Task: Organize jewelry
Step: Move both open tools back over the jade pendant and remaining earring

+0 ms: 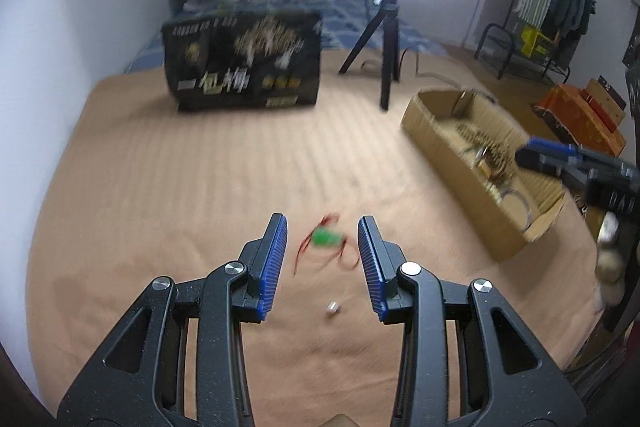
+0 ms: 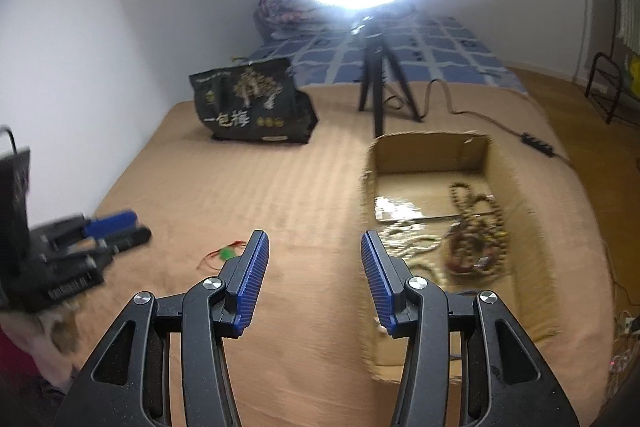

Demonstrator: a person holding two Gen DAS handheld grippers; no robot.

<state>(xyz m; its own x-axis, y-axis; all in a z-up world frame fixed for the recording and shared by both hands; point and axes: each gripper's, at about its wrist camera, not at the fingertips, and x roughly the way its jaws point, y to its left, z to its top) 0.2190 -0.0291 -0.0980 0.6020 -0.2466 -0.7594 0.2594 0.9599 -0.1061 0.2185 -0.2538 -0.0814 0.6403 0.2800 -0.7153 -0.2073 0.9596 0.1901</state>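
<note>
Both grippers gape wide, empty — left gripper [image 1: 322,227] over green pendant [image 1: 326,237], right gripper [image 2: 312,241] beside cardboard box [image 2: 432,147].

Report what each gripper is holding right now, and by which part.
Nothing is held. The left gripper is open above the green pendant on its red cord, which lies on the bedspread. The right gripper is open and empty beside the cardboard box.

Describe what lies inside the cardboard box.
Inside the cardboard box: brown bead strands, pale beads, a shiny patch. Its near corner hides behind the right tongs.
</note>
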